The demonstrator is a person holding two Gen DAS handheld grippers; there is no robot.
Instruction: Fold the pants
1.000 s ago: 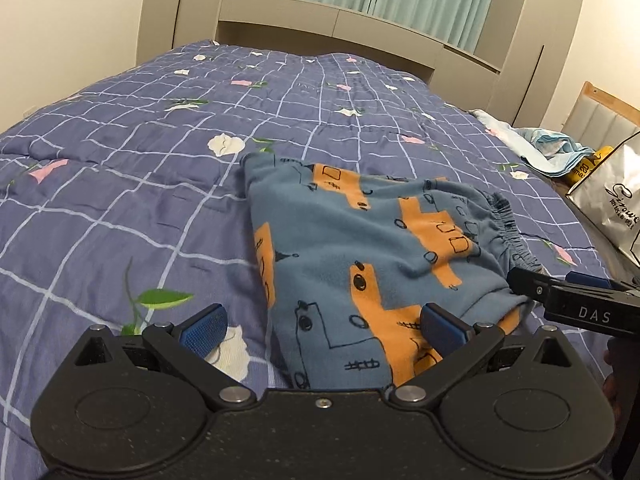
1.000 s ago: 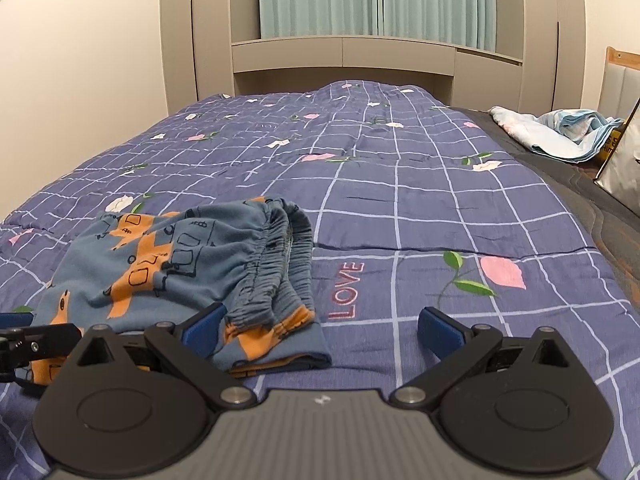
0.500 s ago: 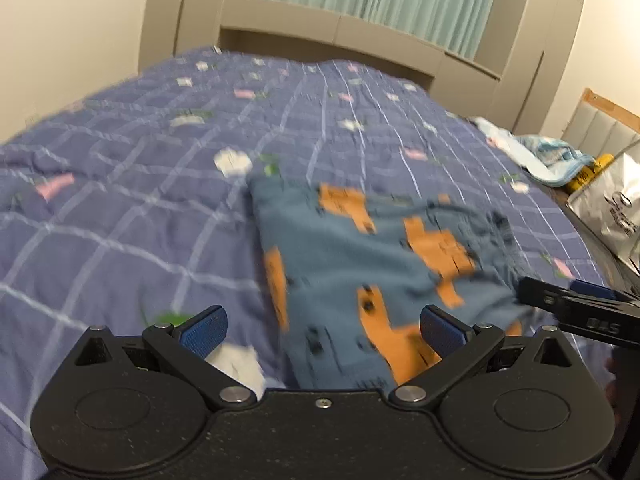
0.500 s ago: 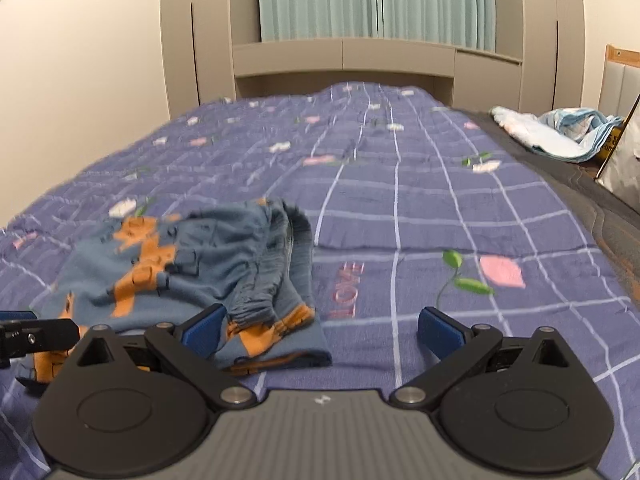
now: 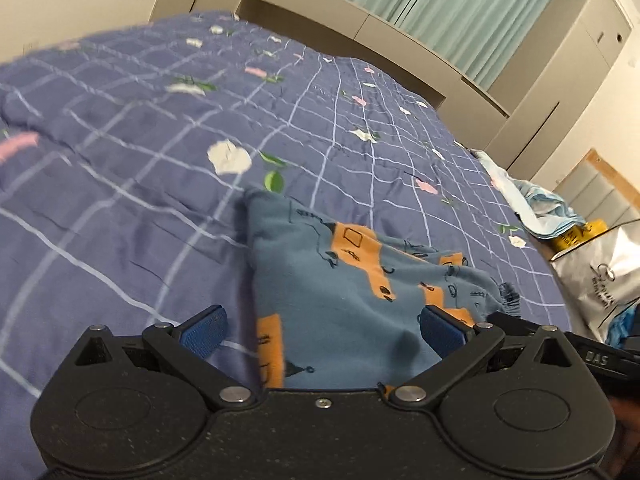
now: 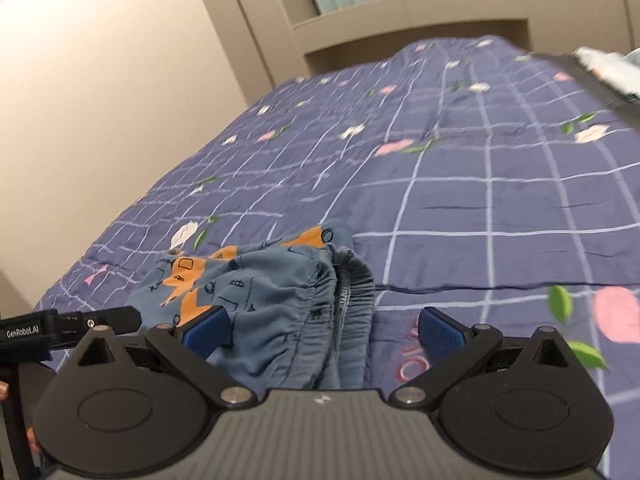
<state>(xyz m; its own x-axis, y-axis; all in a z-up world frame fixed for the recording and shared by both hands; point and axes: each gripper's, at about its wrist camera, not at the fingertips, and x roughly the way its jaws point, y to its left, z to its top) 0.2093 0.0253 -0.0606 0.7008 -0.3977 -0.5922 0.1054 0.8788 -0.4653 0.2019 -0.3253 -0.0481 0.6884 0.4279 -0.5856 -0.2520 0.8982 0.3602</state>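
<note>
Pants [image 5: 352, 296] lie folded on the bedspread [image 5: 132, 152], directly ahead of both tools. We hold the left gripper [image 5: 320, 332] and right gripper [image 6: 322, 330] spread wide, gripping nothing. We judge folding nearly complete; next, straighten the bunched waistband [image 6: 344, 312].

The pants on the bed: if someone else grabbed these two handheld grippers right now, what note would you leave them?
Left gripper: open, empty, low over the near edge of the pants.
Right gripper: open, empty, at the elastic waistband.
The pants lie in a compact folded bundle on the purple quilt, waistband end to the right.
Done: the pants look folded at least once.
Left: probably one more fold or tidying; neither gripper is clamped on the cloth yet.
</note>
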